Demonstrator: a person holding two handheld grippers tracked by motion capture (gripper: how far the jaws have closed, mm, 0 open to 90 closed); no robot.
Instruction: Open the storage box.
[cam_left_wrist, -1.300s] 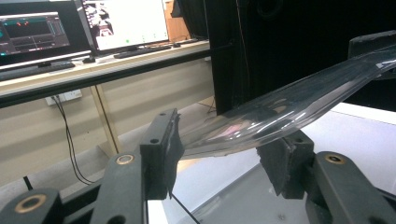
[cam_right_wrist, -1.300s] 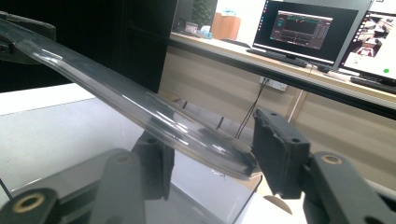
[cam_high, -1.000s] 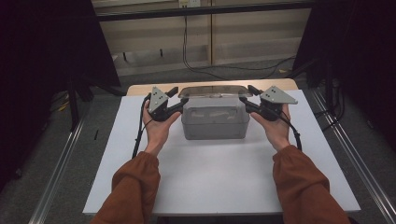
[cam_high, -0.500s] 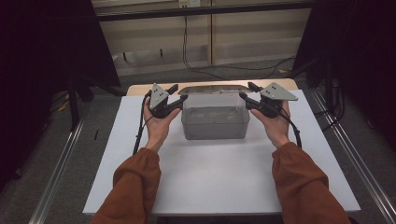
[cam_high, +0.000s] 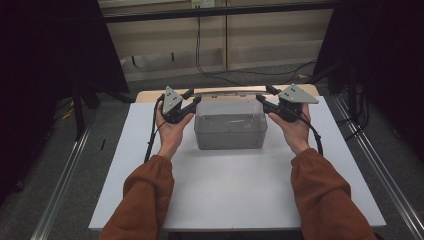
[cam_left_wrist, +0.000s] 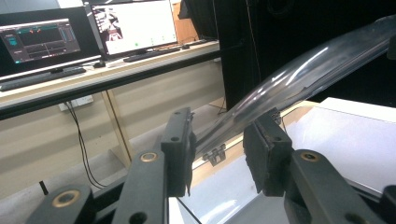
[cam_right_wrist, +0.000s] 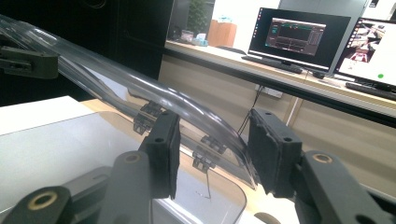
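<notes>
A clear plastic box (cam_high: 230, 131) stands at the far middle of the white table (cam_high: 230, 195). Its hinged clear lid (cam_high: 230, 92) is swung up and shows edge-on above the box's back rim. My left gripper (cam_high: 194, 98) is at the lid's left end. Its jaws have just been closing and its pads now pinch the lid's (cam_left_wrist: 303, 70) end, seen in the left gripper (cam_left_wrist: 217, 149) view. My right gripper (cam_high: 263, 95) grips the lid's right end. In the right gripper (cam_right_wrist: 212, 154) view the lid's (cam_right_wrist: 116, 88) corner sits between the pads, above the hinges.
Metal rails (cam_high: 65, 190) run along both sides of the table, and cables (cam_high: 210, 65) lie on the floor behind it. A desk with monitors (cam_left_wrist: 130, 25) stands beyond. The table's near half lies bare in front of the box.
The lid has swung up from lying shut on the box to standing open at the back. Both hands shifted slightly back and up with it.
</notes>
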